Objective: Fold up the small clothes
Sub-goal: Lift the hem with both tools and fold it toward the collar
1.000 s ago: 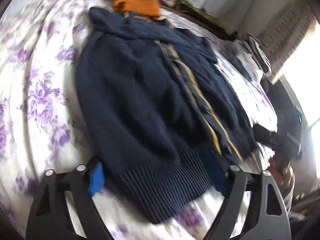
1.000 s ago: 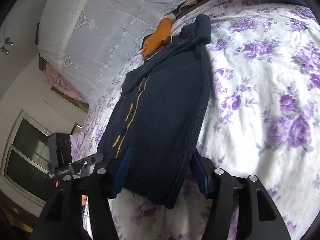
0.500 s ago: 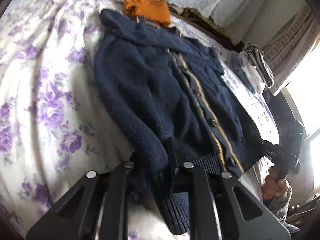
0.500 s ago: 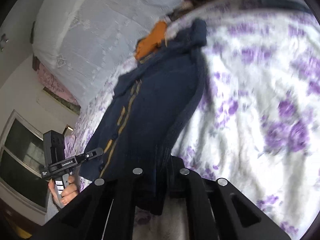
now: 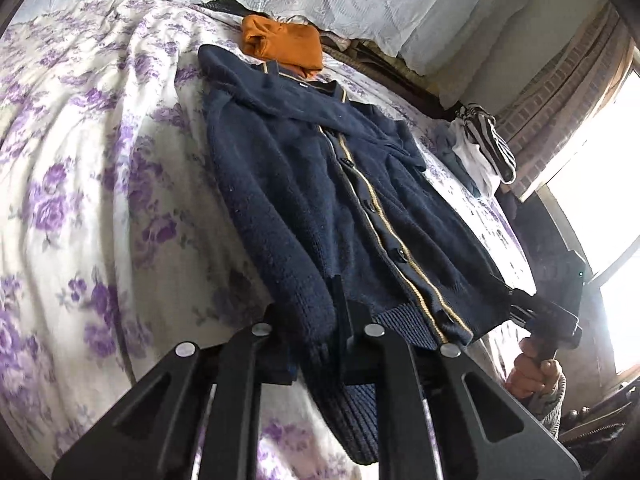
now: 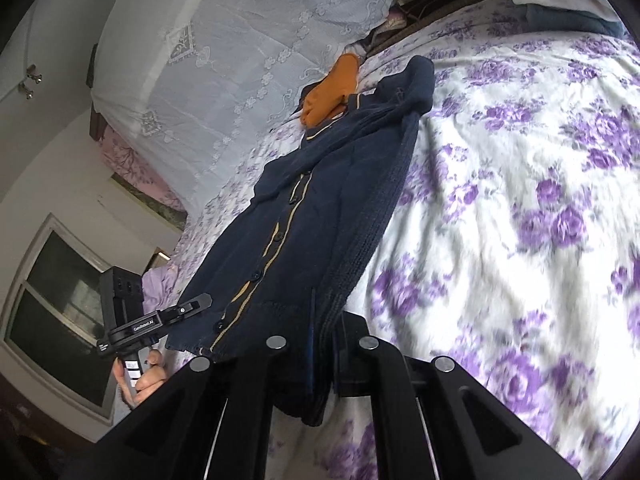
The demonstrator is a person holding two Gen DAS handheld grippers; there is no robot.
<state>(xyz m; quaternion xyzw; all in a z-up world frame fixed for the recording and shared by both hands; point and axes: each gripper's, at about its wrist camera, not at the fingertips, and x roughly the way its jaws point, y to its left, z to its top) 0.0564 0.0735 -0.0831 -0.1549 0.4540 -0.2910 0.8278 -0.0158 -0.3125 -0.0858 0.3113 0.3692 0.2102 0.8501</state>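
Two black grippers, left gripper (image 5: pixel 320 344) and right gripper (image 6: pixel 322 354), each pinching the ribbed hem of a navy knit cardigan (image 5: pixel 320 184) on a purple-flowered bedsheet (image 5: pixel 80 200).

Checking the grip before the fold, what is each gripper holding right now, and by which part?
Both hold the navy cardigan by its ribbed bottom hem: the left gripper is clamped at one corner, and the right gripper at the other.

The left gripper (image 5: pixel 316 344) has its fingers (image 5: pixel 356 320) pressed together on knit fabric, and the right gripper (image 6: pixel 320 356) is clamped likewise. Each hand (image 5: pixel 534 372) wraps a gripper handle from below; the left hand (image 6: pixel 140 376) shows in the right view.
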